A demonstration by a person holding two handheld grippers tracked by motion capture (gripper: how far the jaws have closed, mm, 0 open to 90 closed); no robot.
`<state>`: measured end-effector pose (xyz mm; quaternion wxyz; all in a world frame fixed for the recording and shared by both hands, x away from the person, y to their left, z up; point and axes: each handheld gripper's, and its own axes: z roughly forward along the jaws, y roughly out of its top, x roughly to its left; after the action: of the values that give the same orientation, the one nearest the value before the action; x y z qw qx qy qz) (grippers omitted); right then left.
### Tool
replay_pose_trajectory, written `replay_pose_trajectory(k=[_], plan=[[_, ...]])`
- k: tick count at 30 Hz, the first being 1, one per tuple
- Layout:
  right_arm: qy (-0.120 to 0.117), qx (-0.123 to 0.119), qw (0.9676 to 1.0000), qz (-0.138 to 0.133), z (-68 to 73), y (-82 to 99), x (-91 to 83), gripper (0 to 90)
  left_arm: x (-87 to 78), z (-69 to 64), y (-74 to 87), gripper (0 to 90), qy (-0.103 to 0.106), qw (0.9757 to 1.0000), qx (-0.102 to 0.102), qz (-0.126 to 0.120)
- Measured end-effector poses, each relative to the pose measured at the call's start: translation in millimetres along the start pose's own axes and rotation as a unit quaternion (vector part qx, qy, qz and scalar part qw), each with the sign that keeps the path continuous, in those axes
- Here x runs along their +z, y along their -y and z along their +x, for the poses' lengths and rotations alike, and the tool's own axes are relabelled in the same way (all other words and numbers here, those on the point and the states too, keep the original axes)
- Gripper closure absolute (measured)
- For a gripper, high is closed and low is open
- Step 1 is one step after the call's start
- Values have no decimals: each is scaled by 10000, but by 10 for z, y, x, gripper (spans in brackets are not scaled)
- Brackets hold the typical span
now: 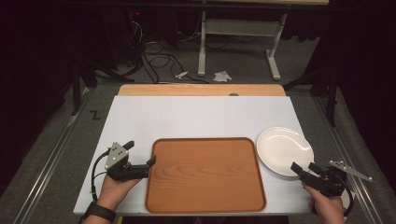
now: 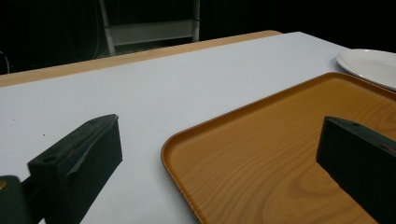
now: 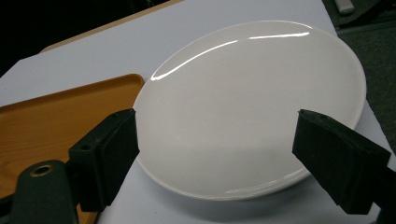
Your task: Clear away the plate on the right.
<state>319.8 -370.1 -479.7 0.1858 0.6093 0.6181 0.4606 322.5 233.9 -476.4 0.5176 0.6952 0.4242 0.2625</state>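
Note:
A wood-grain tray point(image 1: 205, 172) lies empty at the front middle of the white table point(image 1: 196, 116). To its right rests an empty white plate point(image 1: 284, 150), just clear of the tray's rim. My left gripper point(image 1: 140, 153) is open at the tray's near left corner; its jaws straddle that corner of the tray point(image 2: 280, 140) in the left gripper view, with the plate point(image 2: 373, 65) far off. My right gripper point(image 1: 304, 167) is open at the plate's near edge. In the right gripper view the wide-spread jaws frame the plate point(image 3: 252, 93), with nothing held, and the tray point(image 3: 60, 121) lies to the left.
A bare wooden strip point(image 1: 201, 89) runs along the table's far edge. Beyond it, on the grey floor, lie cables point(image 1: 159, 56), crumpled paper point(image 1: 222, 75) and the legs of a white stand point(image 1: 201, 46). A black Z mark point(image 1: 95, 115) sits left of the table.

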Motion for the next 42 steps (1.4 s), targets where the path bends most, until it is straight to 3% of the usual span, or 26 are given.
replay_pose_trajectory(k=[12, 19, 29, 31, 38, 42], plan=[[-48, 468, 9988, 138, -77, 26, 36, 192, 39, -13, 13, 7, 47, 10000, 26, 35], [-219, 1006, 9945, 181, -142, 43, 22, 209, 22, -20, 11, 7, 29, 10000, 24, 8], [-242, 1288, 9910, 286, -186, 58, 40, 249, 31, -19, 15, 7, 31, 10000, 76, 31], [-240, 1430, 9889, 314, -192, 57, 27, 256, 25, -19, 12, 7, 36, 10000, 77, 12], [-191, 1462, 9885, 331, -205, 52, 26, 272, 20, -16, 6, 7, 35, 10000, 62, -35], [-274, 1682, 9848, 351, -231, 53, 17, 273, 1, -18, 0, 7, 39, 10000, 79, -42]])
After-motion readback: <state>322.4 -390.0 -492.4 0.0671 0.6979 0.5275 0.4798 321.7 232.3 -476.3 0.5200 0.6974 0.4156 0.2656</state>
